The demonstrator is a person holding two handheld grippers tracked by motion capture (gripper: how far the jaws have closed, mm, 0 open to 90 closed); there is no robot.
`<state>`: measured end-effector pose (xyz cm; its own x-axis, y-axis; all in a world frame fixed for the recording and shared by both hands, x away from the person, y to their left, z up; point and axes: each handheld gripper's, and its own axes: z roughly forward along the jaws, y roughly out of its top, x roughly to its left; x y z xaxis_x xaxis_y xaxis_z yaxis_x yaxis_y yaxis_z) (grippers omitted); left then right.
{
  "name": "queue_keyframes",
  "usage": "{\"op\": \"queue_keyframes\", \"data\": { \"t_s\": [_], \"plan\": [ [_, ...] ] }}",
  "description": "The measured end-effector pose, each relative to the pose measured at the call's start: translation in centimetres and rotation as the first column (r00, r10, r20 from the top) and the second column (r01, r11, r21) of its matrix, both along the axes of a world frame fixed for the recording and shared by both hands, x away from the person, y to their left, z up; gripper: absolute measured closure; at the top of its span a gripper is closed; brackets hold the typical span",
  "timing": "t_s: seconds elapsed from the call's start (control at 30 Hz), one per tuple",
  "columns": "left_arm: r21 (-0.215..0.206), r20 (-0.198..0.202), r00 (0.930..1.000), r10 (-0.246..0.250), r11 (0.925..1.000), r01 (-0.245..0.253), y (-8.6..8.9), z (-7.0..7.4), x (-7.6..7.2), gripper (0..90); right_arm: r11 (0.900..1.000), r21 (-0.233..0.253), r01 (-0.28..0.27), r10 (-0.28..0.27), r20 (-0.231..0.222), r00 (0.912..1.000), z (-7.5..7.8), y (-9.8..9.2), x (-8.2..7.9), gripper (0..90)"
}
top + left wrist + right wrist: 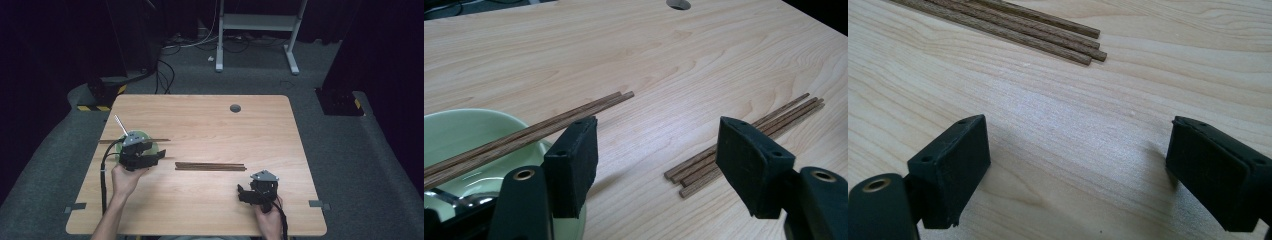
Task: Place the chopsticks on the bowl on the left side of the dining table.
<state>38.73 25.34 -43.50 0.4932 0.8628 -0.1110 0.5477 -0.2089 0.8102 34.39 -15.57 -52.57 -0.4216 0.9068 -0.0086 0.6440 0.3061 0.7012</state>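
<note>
Wooden bench (200,205) with rounded corners, pale grain, a round cable hole (235,108) near the far edge; dark carpet all around, a white frame (257,22) standing well beyond the far edge.

Green bowl (141,137) toward the left side of the bench, taken here as the landmark; a metal utensil (120,125) leaning out of the bowl toward the far left; one pair of chopsticks (524,135) lying across the bowl's rim, tips reaching out past the rim onto bare wood on the right.

Loose bundle of chopsticks (210,166) flat on the bench, right of the bowl and a little nearer the person, well apart from the rim; four sticks or so, ends roughly flush.

Left tool (656,165) hovering just at the near rim of the bowl, jaws spread wide and holding nothing, aimed at the gap between the bowl and the bundle; right tool (1078,170) far right of the bowl, near the front edge, jaws likewise wide apart and empty, the bundle's right end ahead of it.

Judged step: between picks, one pair laid on the bowl, the bundle next; likely calls for lowering one tool over the bundle, closing across a pair of sticks, lifting level, carrying to the rim beside the first pair.

Plenty of bare wood right of the bowl and beyond it; less room on the bowl's left, near the bench edge; risk of nudging the laid pair off the rim.
</note>
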Motion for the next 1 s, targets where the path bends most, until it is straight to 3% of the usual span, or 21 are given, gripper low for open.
{"op": "queue_keyframes", "data": {
  "t_s": [0.37,0.57,0.63,0.83,1.0],
  "plan": [
    [-0.016,0.016,0.9995,-0.029,0.9994,0.029,-1.2,-0.3,-0.1,33.7,1.0,0.0,0.0,0.0,0.0,1.0,0.0,0.0,0.0,10.1],
    [-0.068,-0.008,0.9968,-0.08,0.9946,0.079,-1.6,-0.5,0.0,33.8,1.0,0.0,0.0,0.0,0.0,1.0,0.0,0.0,0.0,10.1],
    [-0.05,-0.006,0.9966,-0.082,0.9954,0.082,-1.8,-0.6,-0.2,33.8,1.0,0.0,0.0,0.0,0.0,1.0,0.0,0.0,0.0,10.1],
    [-0.061,0.001,0.995,-0.1,0.9932,0.1,-2.4,-0.7,-0.4,33.8,1.0,0.0,0.0,0.0,0.0,1.0,0.0,0.0,0.0,10.1],
    [-0.036,0.017,0.9959,-0.089,0.9953,0.09,-2.7,-0.8,-0.5,33.8,1.0,0.0,0.0,0.0,0.0,1.0,0.0,0.0,0.0,10.1]
  ]
}}
